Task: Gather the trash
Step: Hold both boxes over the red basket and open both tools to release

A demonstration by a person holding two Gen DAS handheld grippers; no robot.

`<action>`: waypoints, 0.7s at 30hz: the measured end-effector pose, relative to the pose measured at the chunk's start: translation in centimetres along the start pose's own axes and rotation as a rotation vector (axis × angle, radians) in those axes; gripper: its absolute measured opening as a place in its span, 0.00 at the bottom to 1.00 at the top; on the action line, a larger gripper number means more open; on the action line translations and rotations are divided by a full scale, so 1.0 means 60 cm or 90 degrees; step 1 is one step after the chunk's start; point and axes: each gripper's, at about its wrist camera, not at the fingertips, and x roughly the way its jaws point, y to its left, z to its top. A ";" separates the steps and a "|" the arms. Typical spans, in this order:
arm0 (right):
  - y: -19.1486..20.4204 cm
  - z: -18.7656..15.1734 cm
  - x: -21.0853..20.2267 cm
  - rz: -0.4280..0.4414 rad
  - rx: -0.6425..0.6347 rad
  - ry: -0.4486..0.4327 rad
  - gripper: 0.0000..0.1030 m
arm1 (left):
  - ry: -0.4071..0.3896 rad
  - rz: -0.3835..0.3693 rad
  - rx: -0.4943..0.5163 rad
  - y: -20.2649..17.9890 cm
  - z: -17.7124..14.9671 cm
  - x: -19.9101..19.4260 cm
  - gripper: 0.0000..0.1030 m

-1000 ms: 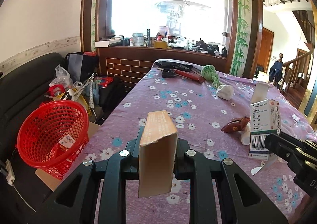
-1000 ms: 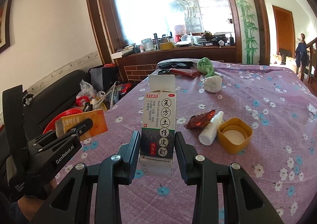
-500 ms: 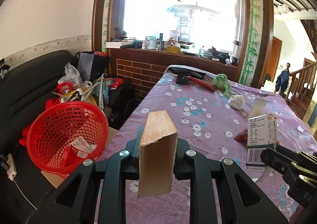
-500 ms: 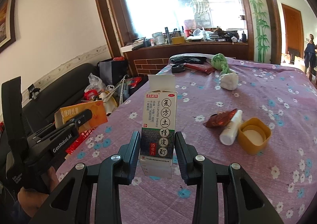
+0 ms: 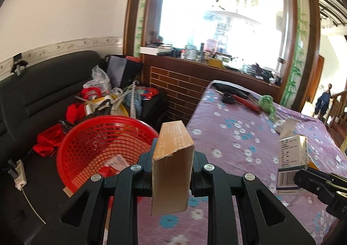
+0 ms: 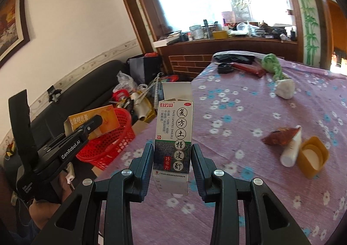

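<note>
Red plastic mesh basket (image 5: 102, 147), seen from the left wrist camera, sits low beside the counter edge, ahead and to the left of the left claw (image 5: 172, 171). That claw is clamped narrowly on a tan cardboard box (image 5: 171, 169), held on edge with its long axis running away from the camera, one end pointing roughly at the basket's near rim. Inside the basket lie a few scraps of printed packaging, blurred and hard to name. Behind it, a dark sofa (image 5: 32, 97) carries bags and red cloth. At the right edge, the right claw (image 5: 303, 176) holds a white medicine carton (image 5: 291, 162) above the purple flowered cloth of the counter (image 5: 238, 136).

Right wrist camera: the right claw (image 6: 172, 162) grips the white medicine carton (image 6: 173, 140) upright, long axis vertical, top flap open, a pad pressed against each side. The red basket (image 6: 110, 140) lies well off to the left and lower, beyond the counter (image 6: 238, 114) edge. The left claw (image 6: 93, 123), with its orange-faced box (image 6: 93, 121), sits between this carton and the basket, so the left hand is judged nearer to the drop. Remaining on the counter to the right are a brown wrapper (image 6: 279, 136), a small white bottle (image 6: 291, 150) touching it, and a yellow cap (image 6: 312, 158) just beside the bottle.
</note>
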 end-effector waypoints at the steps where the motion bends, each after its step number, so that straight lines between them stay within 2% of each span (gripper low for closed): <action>1: 0.005 0.004 0.005 0.008 0.000 0.004 0.37 | -0.001 0.005 -0.003 0.009 0.002 0.000 0.20; 10: 0.051 0.036 0.044 0.055 -0.013 0.034 0.37 | 0.003 0.046 -0.030 0.100 0.019 0.007 0.20; 19: 0.112 0.073 0.084 0.094 -0.045 0.050 0.37 | 0.028 0.056 -0.043 0.154 0.025 0.034 0.20; 21: 0.126 0.079 0.096 0.100 -0.051 0.052 0.30 | 0.034 0.061 -0.045 0.162 0.024 0.043 0.20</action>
